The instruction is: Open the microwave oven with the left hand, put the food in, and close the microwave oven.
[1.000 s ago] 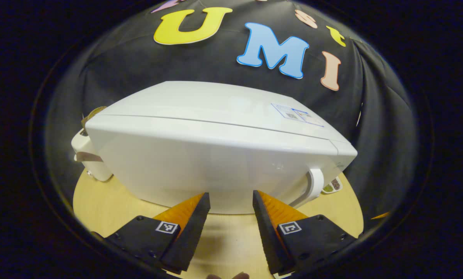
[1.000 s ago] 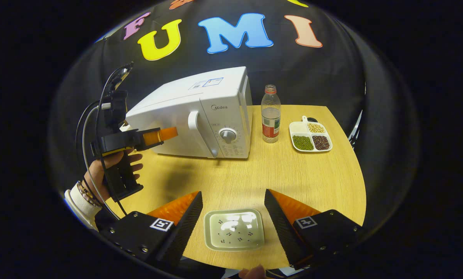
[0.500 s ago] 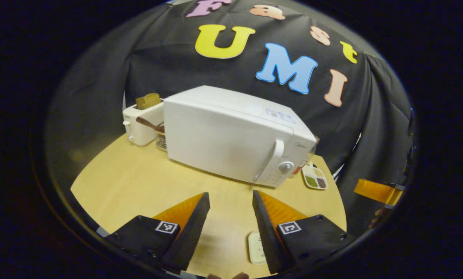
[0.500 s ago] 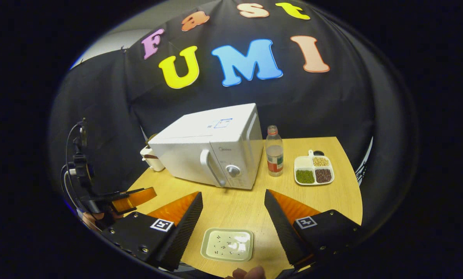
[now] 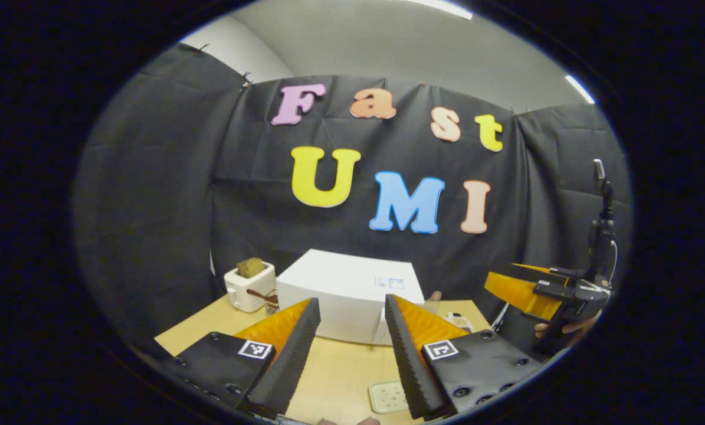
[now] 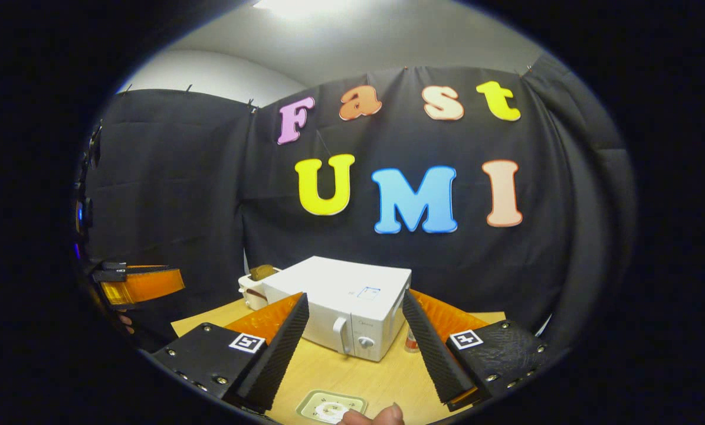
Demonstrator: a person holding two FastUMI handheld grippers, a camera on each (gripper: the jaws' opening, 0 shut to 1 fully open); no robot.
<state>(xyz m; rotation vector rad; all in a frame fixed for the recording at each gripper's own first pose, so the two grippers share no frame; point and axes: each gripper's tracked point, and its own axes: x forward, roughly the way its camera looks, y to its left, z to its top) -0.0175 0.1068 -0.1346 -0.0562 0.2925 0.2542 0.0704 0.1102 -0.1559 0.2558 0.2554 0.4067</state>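
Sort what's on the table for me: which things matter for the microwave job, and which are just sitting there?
Job:
microwave, door shut
plate at the near table edge
left gripper, open
right gripper, open

Lying about:
toaster with bread in it, left of the microwave
bottle, mostly hidden behind a finger

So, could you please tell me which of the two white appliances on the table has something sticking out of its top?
The toaster, the smaller one left of the microwave; a brown slice pokes from its slot, while the microwave's top is flat.
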